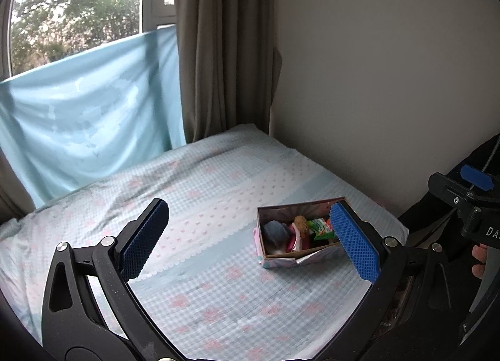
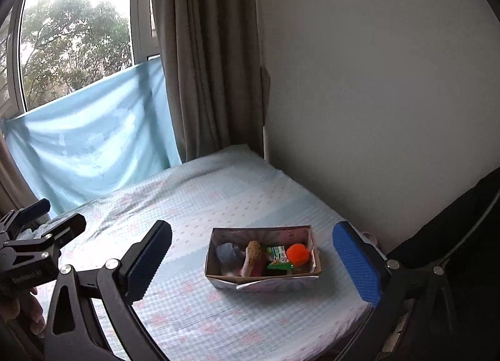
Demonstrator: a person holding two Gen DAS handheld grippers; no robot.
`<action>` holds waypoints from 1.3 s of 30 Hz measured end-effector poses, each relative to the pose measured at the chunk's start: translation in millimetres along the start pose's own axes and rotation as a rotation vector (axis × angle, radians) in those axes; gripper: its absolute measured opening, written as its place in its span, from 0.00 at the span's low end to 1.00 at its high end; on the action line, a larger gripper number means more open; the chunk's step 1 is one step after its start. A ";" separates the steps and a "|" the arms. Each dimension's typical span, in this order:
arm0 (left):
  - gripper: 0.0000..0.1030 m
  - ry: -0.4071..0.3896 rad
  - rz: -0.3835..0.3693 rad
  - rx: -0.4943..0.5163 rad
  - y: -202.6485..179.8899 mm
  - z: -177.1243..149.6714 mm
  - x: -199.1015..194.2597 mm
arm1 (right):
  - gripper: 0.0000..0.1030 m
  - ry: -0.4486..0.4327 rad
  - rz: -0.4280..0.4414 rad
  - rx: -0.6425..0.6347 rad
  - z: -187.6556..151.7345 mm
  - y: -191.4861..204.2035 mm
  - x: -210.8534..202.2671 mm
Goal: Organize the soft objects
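A small open cardboard box [image 2: 218,279] sits on the bed [image 2: 193,205] near the right edge. It holds an orange pom-pom [image 2: 297,254], a green packet [image 2: 278,257], a brown and pink soft toy [image 2: 252,256] and a grey-blue soft piece [image 2: 227,252]. The box also shows in the left wrist view [image 1: 281,257], partly behind the right finger. My left gripper [image 1: 250,236] is open and empty, above the bed. My right gripper [image 2: 250,254] is open and empty, held above the bed in front of the box.
The bed has a pale blue checked sheet with pink flowers. A light blue cloth [image 2: 87,142] hangs under the window [image 2: 75,48], with grey curtains [image 2: 212,64] beside it. A plain wall [image 2: 375,95] runs along the bed's right side.
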State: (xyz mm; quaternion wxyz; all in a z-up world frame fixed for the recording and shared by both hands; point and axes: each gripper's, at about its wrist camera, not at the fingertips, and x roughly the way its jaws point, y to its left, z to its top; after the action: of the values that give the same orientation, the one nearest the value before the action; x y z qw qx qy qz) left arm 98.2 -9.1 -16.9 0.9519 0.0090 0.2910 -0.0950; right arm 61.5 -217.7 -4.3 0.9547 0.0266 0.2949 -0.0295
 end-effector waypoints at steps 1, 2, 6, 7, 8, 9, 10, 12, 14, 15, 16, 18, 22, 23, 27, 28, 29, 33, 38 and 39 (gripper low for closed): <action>1.00 -0.009 0.002 0.000 0.2 -1.3 -3.6 | 0.99 -0.006 -0.002 0.004 -0.7 0.2 -2.5; 1.00 -0.020 0.007 0.000 -0.1 -2.7 -6.5 | 0.99 -0.013 -0.005 0.004 -1.5 0.9 -5.1; 1.00 -0.041 0.010 -0.010 1.0 -8.3 -14.1 | 0.99 -0.032 -0.023 -0.003 -2.7 6.1 -12.1; 1.00 -0.041 0.007 -0.012 1.4 -9.0 -15.2 | 0.99 -0.033 -0.021 0.002 -2.5 5.8 -12.4; 1.00 -0.041 0.006 -0.012 1.6 -9.2 -15.7 | 0.99 -0.036 -0.019 0.007 -2.2 5.8 -12.6; 1.00 -0.044 0.009 -0.010 1.7 -9.4 -16.3 | 0.99 -0.039 -0.021 0.007 -1.8 5.9 -12.5; 1.00 -0.048 0.012 -0.007 1.4 -9.4 -17.2 | 0.99 -0.041 -0.023 0.006 -1.7 7.0 -12.8; 1.00 -0.049 0.013 -0.006 2.0 -9.1 -17.4 | 0.99 -0.046 -0.025 0.006 -1.7 8.6 -13.0; 1.00 -0.051 0.014 -0.009 2.4 -8.9 -16.2 | 0.99 -0.048 -0.023 0.008 -1.3 9.3 -12.6; 1.00 -0.052 0.016 -0.008 2.2 -8.5 -16.6 | 0.99 -0.050 -0.023 0.009 -1.0 9.4 -12.4; 1.00 -0.053 0.018 -0.007 1.9 -8.1 -17.0 | 0.99 -0.051 -0.024 0.010 -1.6 8.8 -13.2; 1.00 -0.055 0.018 -0.003 0.9 -7.4 -16.5 | 0.99 -0.050 -0.024 0.011 -1.6 6.7 -11.1; 1.00 -0.056 0.020 0.005 -1.9 -6.8 -15.2 | 0.99 -0.051 -0.025 0.017 -1.6 4.6 -10.2; 1.00 -0.056 0.020 0.007 -2.6 -6.8 -14.8 | 0.99 -0.052 -0.027 0.018 -2.7 4.1 -11.2; 1.00 -0.058 0.016 0.009 -3.5 -5.4 -15.0 | 0.99 -0.054 -0.029 0.020 -1.7 2.9 -10.4; 1.00 -0.059 0.017 0.009 -3.6 -5.4 -15.3 | 0.99 -0.056 -0.030 0.021 -1.7 2.5 -10.8; 1.00 -0.060 0.018 0.009 -3.8 -5.0 -15.3 | 0.99 -0.059 -0.031 0.021 -1.9 2.7 -11.5; 1.00 -0.064 0.025 0.008 -4.3 -4.2 -14.7 | 0.99 -0.070 -0.035 0.022 -2.6 2.6 -14.1; 1.00 -0.065 0.033 0.007 -4.5 -4.0 -13.0 | 0.99 -0.086 -0.040 0.025 0.3 1.4 -16.5; 1.00 -0.066 0.034 0.006 -4.2 -4.1 -12.9 | 0.99 -0.091 -0.041 0.025 1.0 1.5 -16.9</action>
State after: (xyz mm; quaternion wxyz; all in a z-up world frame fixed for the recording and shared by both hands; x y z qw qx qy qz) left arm 84.7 -10.7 -13.0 0.9624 0.0138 0.2592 -0.0802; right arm 48.2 -215.5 6.2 0.9659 0.0310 0.2515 -0.0537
